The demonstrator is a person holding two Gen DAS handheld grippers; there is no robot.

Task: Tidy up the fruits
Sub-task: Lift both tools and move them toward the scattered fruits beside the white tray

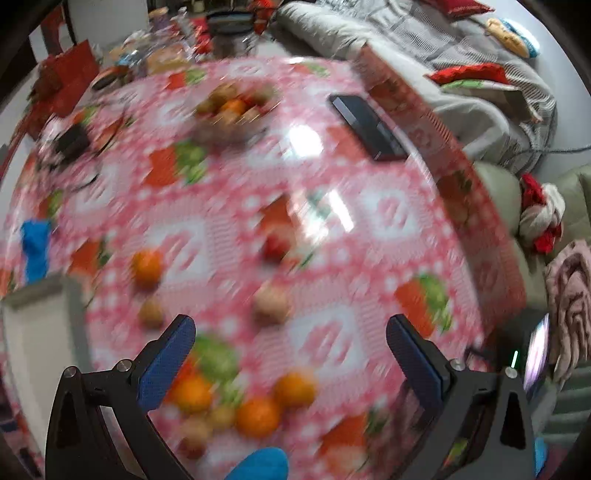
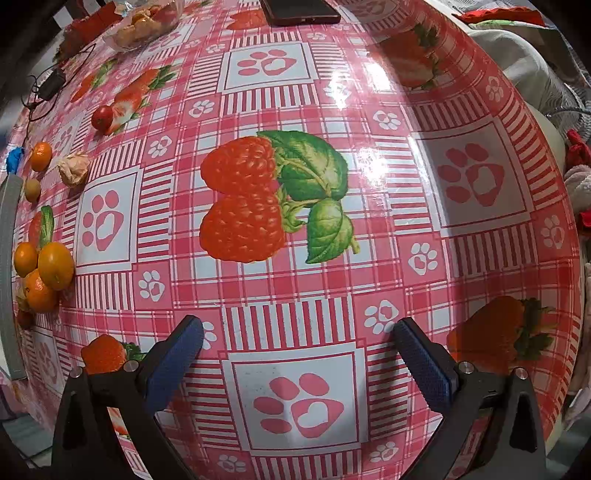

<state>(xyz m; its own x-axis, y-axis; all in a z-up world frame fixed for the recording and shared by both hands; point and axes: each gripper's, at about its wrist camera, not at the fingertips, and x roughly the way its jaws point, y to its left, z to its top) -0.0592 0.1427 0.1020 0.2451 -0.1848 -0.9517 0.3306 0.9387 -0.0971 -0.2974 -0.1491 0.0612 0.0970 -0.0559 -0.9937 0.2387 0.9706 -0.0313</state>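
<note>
At the upper left of the right wrist view, a clear bowl (image 2: 142, 26) holds fruit, while loose oranges (image 2: 55, 266) cluster at the tabletop's (image 2: 369, 266) left edge. Both the left gripper (image 1: 291, 354) and right gripper (image 2: 299, 354) hover released, empty, above it.

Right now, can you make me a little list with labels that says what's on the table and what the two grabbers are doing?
Table cover: pink checked plastic cloth with strawberry and paw prints
Loose fruit: cluster of round orange tangerines, one small red round fruit
Bowl: clear bowl of fruit at the far side
Other: flat black phone
Left gripper: open, empty, above the tangerines; view blurred
Right gripper: open, empty, over bare cloth
</note>
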